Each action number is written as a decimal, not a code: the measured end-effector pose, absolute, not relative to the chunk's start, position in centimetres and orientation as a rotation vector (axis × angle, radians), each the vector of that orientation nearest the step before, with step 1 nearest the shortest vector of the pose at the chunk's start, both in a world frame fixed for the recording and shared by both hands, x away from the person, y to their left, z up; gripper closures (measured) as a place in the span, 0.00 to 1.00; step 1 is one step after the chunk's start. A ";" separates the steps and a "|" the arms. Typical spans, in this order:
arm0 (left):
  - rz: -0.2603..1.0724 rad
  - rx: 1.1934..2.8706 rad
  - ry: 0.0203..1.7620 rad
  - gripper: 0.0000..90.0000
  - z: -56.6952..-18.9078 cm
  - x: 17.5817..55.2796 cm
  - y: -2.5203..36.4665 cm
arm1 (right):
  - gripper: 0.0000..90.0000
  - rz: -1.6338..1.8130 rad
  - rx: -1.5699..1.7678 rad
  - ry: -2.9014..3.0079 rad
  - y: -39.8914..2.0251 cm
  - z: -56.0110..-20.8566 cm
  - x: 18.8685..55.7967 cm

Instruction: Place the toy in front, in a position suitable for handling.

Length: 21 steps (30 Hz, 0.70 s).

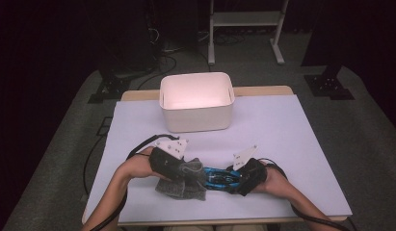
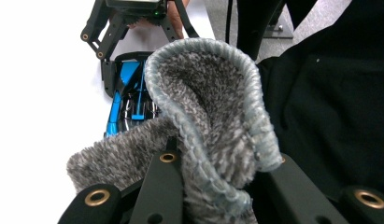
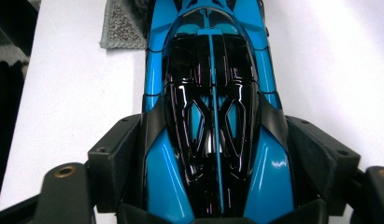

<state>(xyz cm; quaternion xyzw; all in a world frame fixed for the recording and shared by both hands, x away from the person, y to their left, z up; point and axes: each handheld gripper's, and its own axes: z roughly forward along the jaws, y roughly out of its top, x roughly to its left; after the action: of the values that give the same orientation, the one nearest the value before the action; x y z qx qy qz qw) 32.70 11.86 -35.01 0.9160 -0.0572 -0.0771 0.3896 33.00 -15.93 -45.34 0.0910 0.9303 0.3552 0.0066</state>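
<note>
Near the table's front edge, a toy car [image 1: 218, 179] (lengthwise along it) is clamped by the right gripper [image 1: 236, 180]; a cloth [image 1: 183, 183] is pinched by the left gripper [image 1: 182, 174].

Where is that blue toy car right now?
The blue toy car sits near the table's front edge in the high view, clamped by the right gripper, with the grey cloth at its left.

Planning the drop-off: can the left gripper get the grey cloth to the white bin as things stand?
Probably yes: the left gripper is shut on the grey cloth, and bare table lies between it and the white bin, open on top.
</note>
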 end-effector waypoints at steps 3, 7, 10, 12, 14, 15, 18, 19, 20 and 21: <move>-0.205 2.343 -0.148 0.86 -35.7 33.2 10.4 | 0.25 1.125 0.278 2.894 -15.9 -45.4 32.9; -0.192 2.408 -0.166 0.86 -37.3 33.8 7.3 | 0.26 1.126 0.272 2.887 -15.5 -45.5 32.8; -0.158 2.429 -0.166 0.86 -38.2 34.3 5.2 | 0.26 1.137 0.279 2.887 -15.2 -45.5 32.8; -0.166 2.447 -0.163 0.86 -38.9 34.6 3.8 | 0.26 1.143 0.273 2.882 -14.9 -45.6 32.8; -0.149 2.502 -0.161 0.85 -39.7 34.9 2.7 | 0.26 1.148 0.275 2.879 -14.8 -45.6 32.8; -0.154 2.510 -0.169 0.85 -40.1 34.9 2.3 | 0.26 1.152 0.279 2.876 -14.8 -45.6 32.7; -0.171 2.492 -0.159 0.85 -40.4 35.0 2.2 | 0.26 1.149 0.249 2.868 -15.1 -45.7 32.8; -0.171 2.497 -0.157 0.85 -40.4 34.9 2.3 | 0.26 1.148 0.255 2.869 -15.1 -45.7 32.8; -0.168 2.508 -0.160 0.85 -40.3 34.8 2.5 | 0.26 1.150 0.256 2.872 -15.2 -45.7 32.8; -0.160 2.516 -0.166 0.85 -40.2 34.7 2.7 | 0.26 1.156 0.278 2.879 -15.1 -45.6 32.6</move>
<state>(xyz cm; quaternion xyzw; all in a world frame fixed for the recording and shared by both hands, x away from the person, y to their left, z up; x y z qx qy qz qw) 34.75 2.69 -40.18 0.9491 -0.0627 -0.0603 0.3026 32.62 -15.07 -45.65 0.0893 0.9242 0.3710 0.0135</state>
